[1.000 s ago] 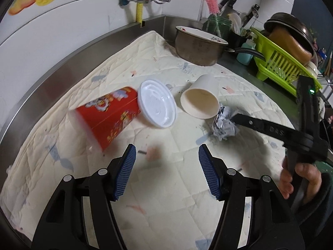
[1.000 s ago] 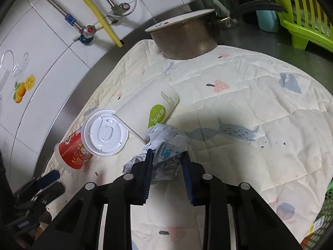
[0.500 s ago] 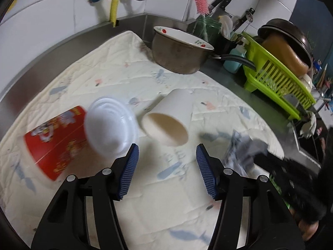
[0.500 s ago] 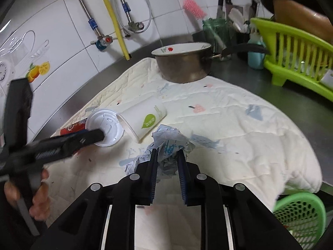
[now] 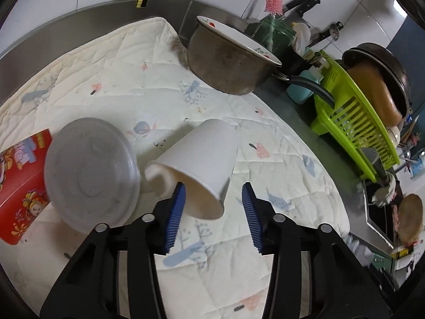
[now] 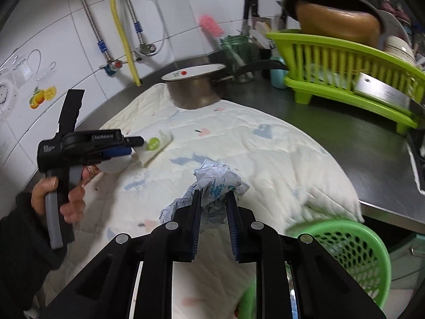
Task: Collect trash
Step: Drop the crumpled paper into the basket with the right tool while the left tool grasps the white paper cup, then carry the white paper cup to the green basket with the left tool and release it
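Note:
A white paper cup (image 5: pixel 202 164) lies on its side on the quilted mat (image 5: pixel 119 61), mouth toward me. My left gripper (image 5: pixel 212 210) is open, its blue pads on either side of the cup's rim. A white plastic lid (image 5: pixel 91 172) and a red printed cup (image 5: pixel 20 180) lie to its left. My right gripper (image 6: pixel 213 216) is shut on a crumpled wrapper (image 6: pixel 215 183), held above the mat. The left gripper (image 6: pixel 132 143) and white cup (image 6: pixel 154 147) also show in the right wrist view.
A green mesh basket (image 6: pixel 345 247) sits at the lower right below the counter edge. A metal pot (image 5: pixel 228 63) stands at the mat's far end. A green dish rack (image 5: pixel 353 125) with pans stands on the right. Tiled wall and pipes behind.
My left gripper moved right and forward until its pads flank the white cup. My right gripper lifted the wrapper off the mat and drew it back toward the green basket.

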